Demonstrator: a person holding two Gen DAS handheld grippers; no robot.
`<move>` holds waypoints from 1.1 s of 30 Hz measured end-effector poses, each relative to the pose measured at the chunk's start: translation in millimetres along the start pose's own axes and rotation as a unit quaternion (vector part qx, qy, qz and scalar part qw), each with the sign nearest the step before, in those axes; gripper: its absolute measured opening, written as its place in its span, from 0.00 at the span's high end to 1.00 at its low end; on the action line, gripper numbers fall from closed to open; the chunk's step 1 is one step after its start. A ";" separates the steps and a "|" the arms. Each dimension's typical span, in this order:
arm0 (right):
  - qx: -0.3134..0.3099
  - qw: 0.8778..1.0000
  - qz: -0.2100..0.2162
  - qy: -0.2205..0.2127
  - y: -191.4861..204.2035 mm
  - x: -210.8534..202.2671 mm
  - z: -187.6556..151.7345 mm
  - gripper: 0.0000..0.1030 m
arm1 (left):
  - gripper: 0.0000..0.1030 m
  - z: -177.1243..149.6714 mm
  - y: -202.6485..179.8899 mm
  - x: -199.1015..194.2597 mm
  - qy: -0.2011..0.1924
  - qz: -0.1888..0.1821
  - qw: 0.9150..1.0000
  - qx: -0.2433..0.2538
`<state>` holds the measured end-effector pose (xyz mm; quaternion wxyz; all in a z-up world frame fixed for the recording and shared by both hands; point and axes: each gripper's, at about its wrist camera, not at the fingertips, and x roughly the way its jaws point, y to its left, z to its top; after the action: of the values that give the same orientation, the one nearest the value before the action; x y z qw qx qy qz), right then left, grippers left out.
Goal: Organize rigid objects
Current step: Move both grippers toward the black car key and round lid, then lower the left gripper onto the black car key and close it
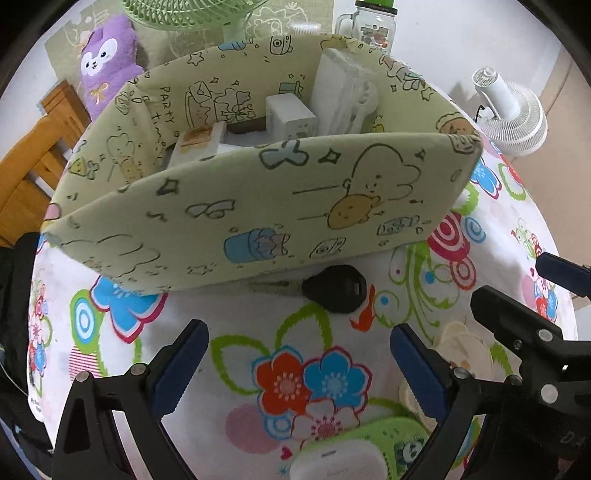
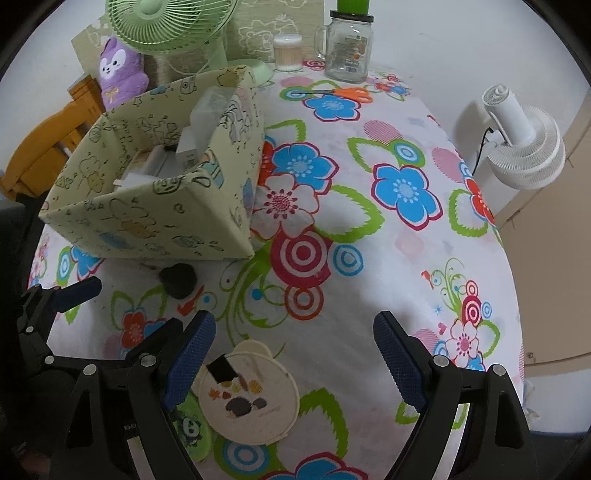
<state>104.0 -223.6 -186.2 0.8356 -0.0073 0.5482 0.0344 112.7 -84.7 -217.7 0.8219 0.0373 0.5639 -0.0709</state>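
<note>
Floral-clothed surface, right half bare; black key beyond left tool; both tools wide open, empty.

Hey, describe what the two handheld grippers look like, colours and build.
Both match: the left gripper and right gripper have black angular plastic frames with round silver rivets at the joints. Each finger carries a dark blue rubbery pad with a fine knurled texture and a toothed edge. No cables or sleeves show.

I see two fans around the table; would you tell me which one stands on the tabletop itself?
The green fan does: its round base rests on the flowered cloth behind the fabric storage box. The white fan stands beyond the table's right edge, off the cloth.
</note>
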 end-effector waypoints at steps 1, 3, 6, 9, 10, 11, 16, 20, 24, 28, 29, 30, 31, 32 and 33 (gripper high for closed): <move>0.003 1.000 -0.003 -0.001 -1.5 0.7 0.8 0.13 | 0.03 1.5 -1.0 1.9 0.001 0.000 1.000 -0.002; 0.009 1.000 -0.005 0.000 -4.7 2.6 2.0 0.13 | 0.04 5.9 -5.8 6.3 0.003 0.016 1.000 -0.002; 0.018 1.000 -0.009 0.003 -10.4 6.7 4.9 0.13 | 0.07 11.1 -11.1 11.5 0.005 0.033 0.999 -0.013; 0.018 1.000 -0.016 0.003 -15.1 9.0 10.4 0.13 | 0.11 15.3 -14.4 17.2 0.015 0.032 0.999 -0.036; 0.017 1.000 -0.017 0.002 -15.8 9.1 11.9 0.13 | 0.12 16.7 -15.9 18.8 0.019 0.027 0.999 -0.043; 0.015 1.000 -0.017 0.002 -16.6 9.3 13.6 0.13 | 0.12 20.0 -16.5 20.6 0.020 0.025 0.998 -0.046; 0.012 1.000 -0.014 0.003 -19.8 13.7 20.6 0.13 | 0.17 27.2 -23.5 26.5 0.025 0.038 0.997 -0.064; 0.029 1.000 -0.004 0.006 -25.2 17.9 22.4 0.13 | 0.17 35.4 -35.4 32.9 0.023 0.051 0.995 -0.086; 0.037 0.999 -0.001 0.010 -28.4 20.1 22.5 0.13 | 0.29 31.6 -41.6 29.8 0.013 0.038 0.995 -0.091; 0.039 0.999 0.000 0.010 -31.1 19.0 21.3 0.13 | 0.60 31.3 -48.4 25.3 0.002 0.027 0.996 -0.081; 0.040 0.999 0.000 0.009 -31.4 18.5 20.8 0.13 | 0.63 30.8 -49.7 22.8 0.003 0.024 0.997 -0.078; 0.041 0.999 0.001 0.009 -31.4 17.9 20.1 0.13 | 0.63 30.5 -50.7 22.7 0.004 0.020 0.997 -0.073; 0.041 0.999 0.003 0.009 -30.9 17.2 18.9 0.13 | 0.63 30.0 -50.7 21.9 0.004 0.017 0.997 -0.069; 0.040 0.999 0.004 0.009 -30.1 16.3 17.4 0.13 | 0.64 30.1 -49.7 21.0 0.005 0.015 0.998 -0.066; 0.039 0.999 0.005 0.009 -28.8 15.3 15.8 0.13 | 0.64 29.0 -50.8 20.4 0.007 0.013 0.998 -0.058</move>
<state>126.5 -250.8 -194.6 0.8302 0.0278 0.5565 0.0168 138.5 -140.5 -225.3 0.8198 -0.0025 0.5720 -0.0267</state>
